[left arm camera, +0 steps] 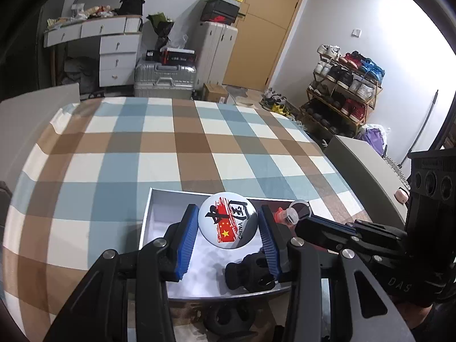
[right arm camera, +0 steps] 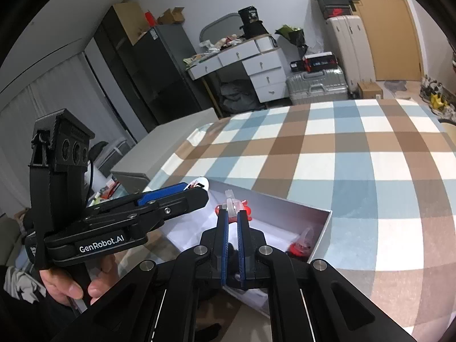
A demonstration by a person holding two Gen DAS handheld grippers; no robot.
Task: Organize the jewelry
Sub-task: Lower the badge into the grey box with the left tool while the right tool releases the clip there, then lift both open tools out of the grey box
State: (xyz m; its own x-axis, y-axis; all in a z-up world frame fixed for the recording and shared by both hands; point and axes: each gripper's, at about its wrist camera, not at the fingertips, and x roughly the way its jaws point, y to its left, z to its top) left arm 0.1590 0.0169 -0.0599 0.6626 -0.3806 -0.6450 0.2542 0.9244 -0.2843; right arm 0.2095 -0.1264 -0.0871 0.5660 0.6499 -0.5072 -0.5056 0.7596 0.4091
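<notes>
Left gripper (left arm camera: 229, 223): tilted down over the shallow white cardboard box (left arm camera: 148, 213), fingers grasping a round white flag-printed badge (left arm camera: 226, 223).
Right gripper (right arm camera: 231, 213): tilted down, fingers clenched on a small clear plastic piece (right arm camera: 231, 203).
Room: checked cloth worktop (left arm camera: 171, 148) bare beyond the box's far edge.

table's got a blue, brown and white checked cloth (left arm camera: 182, 148) on it. behind it there's a white desk with drawers (left arm camera: 114, 54), top piled with clutter. silver hard-shell suitcase (left arm camera: 165, 81) on the floor beside it, a taller white one (left arm camera: 218, 48) with shoeboxes (left arm camera: 225, 5) stacked on top. wooden door (left arm camera: 268, 28), shoe rack (left arm camera: 342, 91) full of sneakers, and a dark fridge (right arm camera: 168, 65) off to the side.
</notes>
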